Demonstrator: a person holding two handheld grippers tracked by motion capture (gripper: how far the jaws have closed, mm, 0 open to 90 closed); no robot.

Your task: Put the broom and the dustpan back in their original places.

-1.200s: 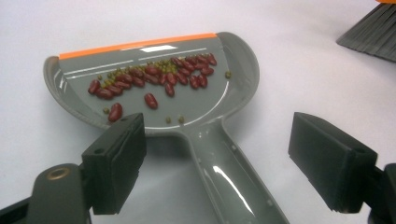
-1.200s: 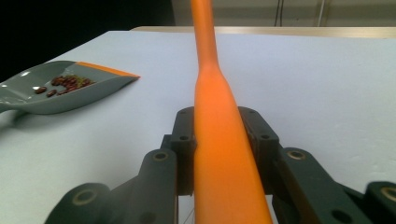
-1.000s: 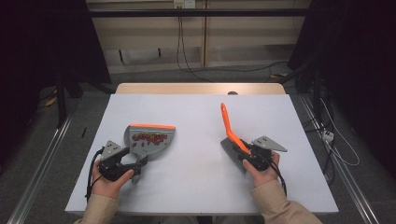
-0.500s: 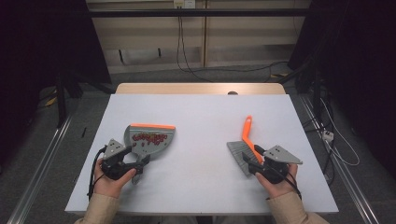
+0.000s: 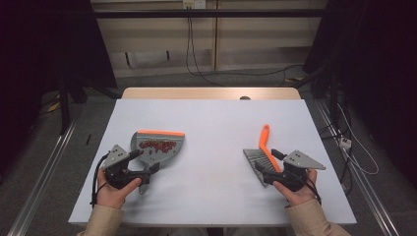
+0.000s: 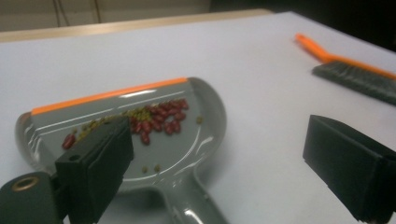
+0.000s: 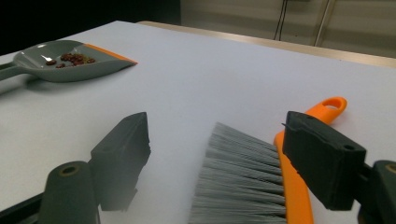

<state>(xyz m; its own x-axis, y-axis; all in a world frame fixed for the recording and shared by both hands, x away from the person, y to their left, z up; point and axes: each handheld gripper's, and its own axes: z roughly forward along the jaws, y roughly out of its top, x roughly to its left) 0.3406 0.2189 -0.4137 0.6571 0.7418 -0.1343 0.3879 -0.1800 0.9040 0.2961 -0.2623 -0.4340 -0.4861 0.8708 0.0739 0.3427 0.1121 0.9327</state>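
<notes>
We see the brush lying flat between the right gripper's just-opened, wide jaws, seemingly untouched.

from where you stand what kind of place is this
Probably a lab recording bench: a bare white table, loose cables along the back wall, and a dustpan with beans beside a brush.

no readable text, labels or numbers (anywhere on view)
</notes>
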